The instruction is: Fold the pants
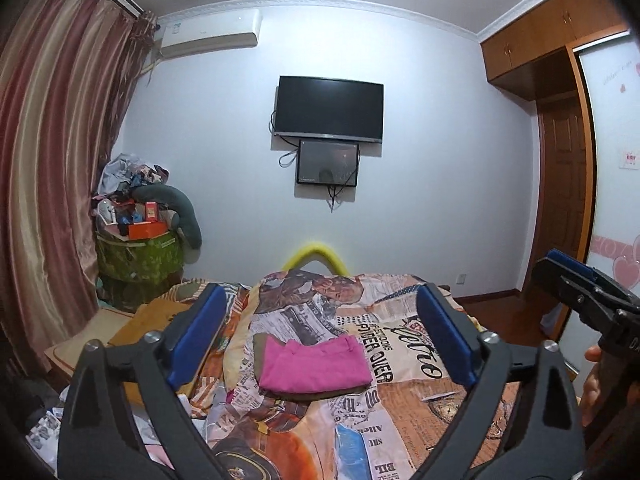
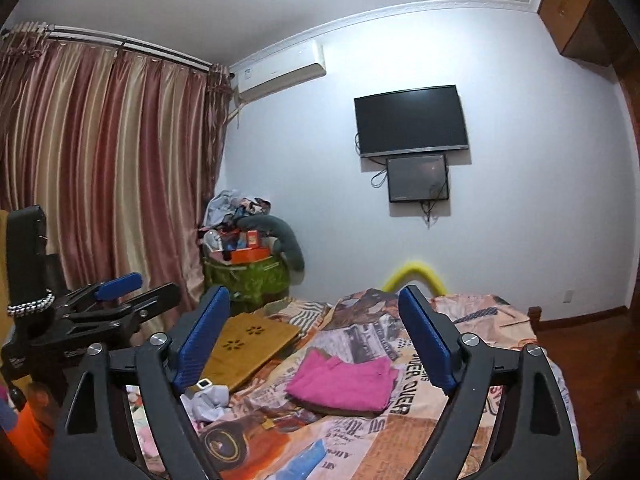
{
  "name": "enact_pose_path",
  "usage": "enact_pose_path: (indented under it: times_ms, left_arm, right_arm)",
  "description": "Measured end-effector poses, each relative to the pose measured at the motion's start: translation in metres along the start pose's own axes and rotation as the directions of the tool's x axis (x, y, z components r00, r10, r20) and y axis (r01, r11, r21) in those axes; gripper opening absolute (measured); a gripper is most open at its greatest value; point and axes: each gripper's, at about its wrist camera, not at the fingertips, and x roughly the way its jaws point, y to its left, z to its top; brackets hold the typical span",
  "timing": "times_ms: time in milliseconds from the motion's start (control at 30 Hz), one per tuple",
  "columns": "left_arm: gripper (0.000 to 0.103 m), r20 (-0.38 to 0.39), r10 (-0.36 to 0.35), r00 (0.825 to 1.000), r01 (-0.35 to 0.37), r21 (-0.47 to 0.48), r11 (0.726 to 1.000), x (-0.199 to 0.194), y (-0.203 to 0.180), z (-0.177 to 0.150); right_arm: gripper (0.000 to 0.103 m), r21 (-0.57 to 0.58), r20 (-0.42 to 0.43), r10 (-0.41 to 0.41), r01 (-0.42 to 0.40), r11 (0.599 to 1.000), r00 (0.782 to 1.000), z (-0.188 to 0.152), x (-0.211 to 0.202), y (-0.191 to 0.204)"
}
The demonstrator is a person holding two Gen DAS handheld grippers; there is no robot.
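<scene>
Presently | pink pants (image 1: 314, 366): folded, on bedspread (image 1: 420, 400) | left gripper (image 1: 320, 334), right gripper (image 2: 314, 340): spread, empty | advice: press stack flat, square edges.

Home bedroom, bed (image 1: 420, 392) with printed cover, wall television (image 1: 330, 109), striped curtains (image 2: 104, 168), wooden wardrobe (image 1: 536, 36)

walls: pale, white cornice
far wall: TV (image 1: 329, 109) – smaller screen (image 1: 327, 163) below, AC unit (image 1: 209, 34) upper left
left: striped curtains (image 1: 56, 152)
right: wooden wardrobe (image 1: 540, 36)
near: bed (image 1: 420, 412) – newsprint cover
</scene>
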Motion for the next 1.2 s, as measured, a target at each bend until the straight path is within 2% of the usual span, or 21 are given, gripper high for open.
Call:
enact_pose_path:
  times_ms: [100,300,1200]
  left_arm:
    - [0.102,0.009,0.005,1.0,-0.005,0.006,1.0,-0.003,0.001,-0.001]
    - [0.103,0.002,0.005,1.0,-0.005,0.006,1.0,-0.003,-0.002,-0.005]
    - [0.103,-0.042,-0.018,0.999,0.018,0.01,1.0,0.009,-0.005,-0.015]
  right_arm:
    - [0.103,-0.011,0.005,-0.026,0.026,1.0,1.0,-0.002,0.0,0.002]
    - [0.103,0.011,-0.022,-0.026,0.026,1.0,0.999,-0.007,-0.001,0.001]
    - [0.103,0.036,-0.038,-0.042,0.043,0.998,0.998,-0.01,-0.012,-0.005]
